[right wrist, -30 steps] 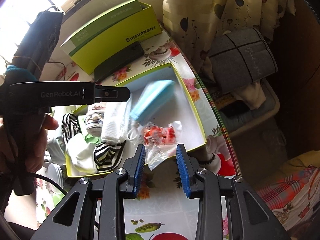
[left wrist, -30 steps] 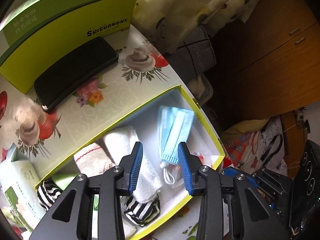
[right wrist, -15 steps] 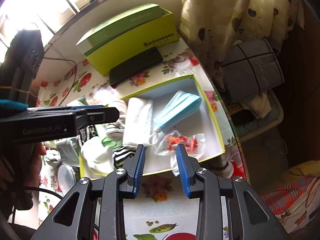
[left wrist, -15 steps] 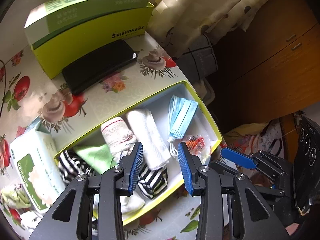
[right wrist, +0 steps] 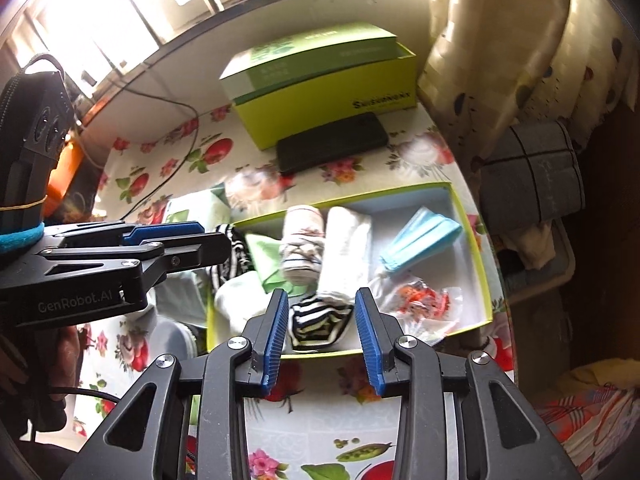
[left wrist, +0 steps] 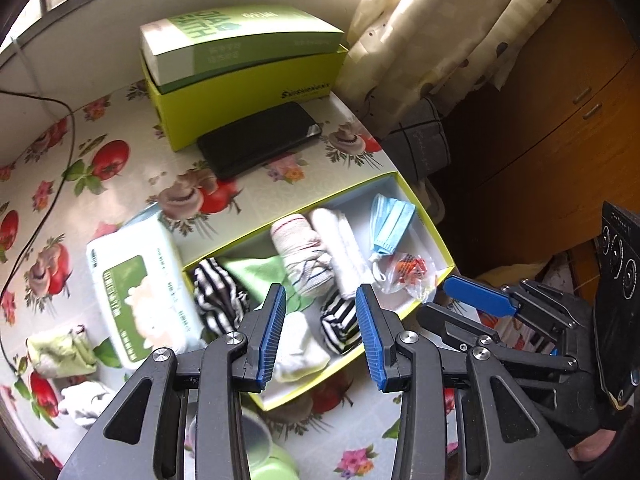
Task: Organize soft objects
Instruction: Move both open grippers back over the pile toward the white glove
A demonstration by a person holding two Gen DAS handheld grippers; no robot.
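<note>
A yellow-green box (left wrist: 425,216) with a white inside lies open on the flowered tablecloth. It holds blue face masks (left wrist: 390,222), a white rolled towel (left wrist: 344,248), a red-striped rolled cloth (left wrist: 302,254), a green cloth (left wrist: 260,270), striped socks (left wrist: 218,296) and a clear bag with something red (left wrist: 408,270). My left gripper (left wrist: 320,296) hangs open and empty over the box's near side. My right gripper (right wrist: 321,300) hovers above the near rim (right wrist: 320,354). Its jaws are opening, with nothing between them.
Left of the box lie a wet-wipes pack (left wrist: 140,292), a crumpled green cloth (left wrist: 60,352) and a white cloth (left wrist: 84,400). A black phone (left wrist: 260,140) and a green carton (left wrist: 240,72) sit behind. A cup (left wrist: 260,452) stands near. The table edge and a curtain (right wrist: 520,40) lie to the right.
Both grippers have risen and drawn back from the box, so more of the table shows. The clear bag now lies in the box corner, away from my right fingers.
</note>
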